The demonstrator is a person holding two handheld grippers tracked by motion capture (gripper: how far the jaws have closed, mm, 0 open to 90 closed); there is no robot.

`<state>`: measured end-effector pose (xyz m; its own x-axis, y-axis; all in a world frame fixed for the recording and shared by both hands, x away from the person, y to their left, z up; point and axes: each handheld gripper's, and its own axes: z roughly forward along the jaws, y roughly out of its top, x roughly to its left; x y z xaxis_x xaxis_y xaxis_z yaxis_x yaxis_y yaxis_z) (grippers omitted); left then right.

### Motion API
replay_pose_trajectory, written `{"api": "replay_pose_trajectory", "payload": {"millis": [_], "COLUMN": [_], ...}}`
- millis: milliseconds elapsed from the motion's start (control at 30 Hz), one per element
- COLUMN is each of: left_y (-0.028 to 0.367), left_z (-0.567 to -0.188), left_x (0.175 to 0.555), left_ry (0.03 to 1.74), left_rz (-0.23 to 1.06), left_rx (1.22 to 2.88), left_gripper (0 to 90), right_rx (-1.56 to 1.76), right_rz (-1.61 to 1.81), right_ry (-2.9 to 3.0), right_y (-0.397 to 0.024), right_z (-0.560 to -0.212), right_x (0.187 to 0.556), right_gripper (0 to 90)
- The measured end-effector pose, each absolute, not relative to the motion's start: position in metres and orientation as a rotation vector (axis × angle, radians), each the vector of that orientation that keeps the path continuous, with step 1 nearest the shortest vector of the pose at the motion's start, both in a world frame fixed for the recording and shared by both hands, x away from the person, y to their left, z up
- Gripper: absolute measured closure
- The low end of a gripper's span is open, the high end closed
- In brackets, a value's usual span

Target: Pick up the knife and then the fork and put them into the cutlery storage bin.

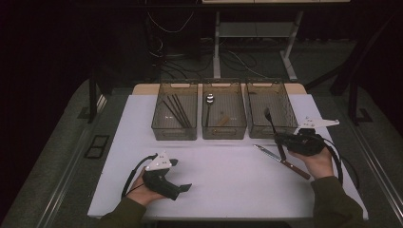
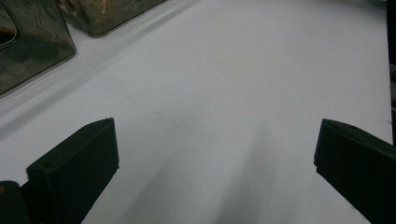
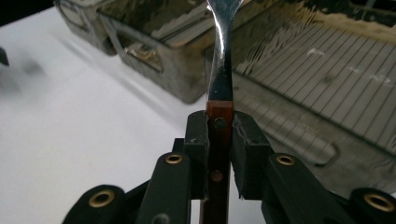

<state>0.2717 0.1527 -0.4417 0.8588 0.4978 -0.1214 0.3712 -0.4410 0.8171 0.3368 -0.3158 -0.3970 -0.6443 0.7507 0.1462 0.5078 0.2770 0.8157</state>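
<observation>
Right claw (image 3: 219,140) was clamped on the wooden handle of a fork (image 3: 219,88); pads pressed both sides of the reddish-brown handle, two rivets showing betw. them. The steel neck rose straight up from the jaws, and the prong end ran out of the top of the right gripper view, so the prongs couldn't be checked there. In the high view the right claw (image 1: 285,138) sat at the desk's right side, just in front of the right-hand bin (image 1: 270,110), w/ the fork (image 1: 271,124) angled up and away toward that bin's front wall, its head over the bin's near edge. Whether it touched the bin couldn't be told.

A knife (image 1: 280,160) w/ a matching wooden handle lay flat on the white desk (image 1: 228,175) just beside the right hand, blade pointing left and away.

Left claw (image 2: 215,154) was wide open w/ nothing betw. the jaws, just bare white desk. In the high view the left claw (image 1: 183,176) was held low over the desk's near-left part, well apart from the bins.

Three smoky see-through bins stood in a row at the far side: left bin (image 1: 174,114) held dark chopsticks (image 1: 177,111), middle bin (image 1: 224,111) held a spoon (image 1: 209,102). No brand, label or writing was readable anywhere.
</observation>
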Motion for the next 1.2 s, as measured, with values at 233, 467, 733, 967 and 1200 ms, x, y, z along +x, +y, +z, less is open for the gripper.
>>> {"api": "replay_pose_trajectory", "payload": {"millis": [233, 467, 733, 967, 1200], "left_y": [0.155, 0.158, 0.158, 0.158, 0.157], "left_z": [-0.442, -0.444, -0.444, -0.444, -0.444], "left_x": [0.273, 0.274, 0.273, 0.274, 0.274], "left_ry": [0.639, 0.625, 0.607, 0.626, 0.624], "left_rz": [0.168, 0.171, 0.172, 0.173, 0.167], "left_rx": [2.077, 2.034, 2.051, 2.048, 2.049], "left_gripper": [0.0, 0.0, 0.0, 0.0, 0.0], "right_rx": [1.168, 1.175, 1.177, 1.195, 1.231], "right_rz": [1.332, 1.367, 1.350, 1.354, 1.336], "right_ry": [2.216, 2.160, 2.136, 2.099, 2.064], "right_y": [-0.319, -0.322, -0.321, -0.323, -0.326], "right_z": [-0.389, -0.381, -0.367, -0.354, -0.345], "right_x": [0.344, 0.353, 0.368, 0.382, 0.400], "right_gripper": [77.4, 77.4, 77.4, 77.4, 77.4]}}
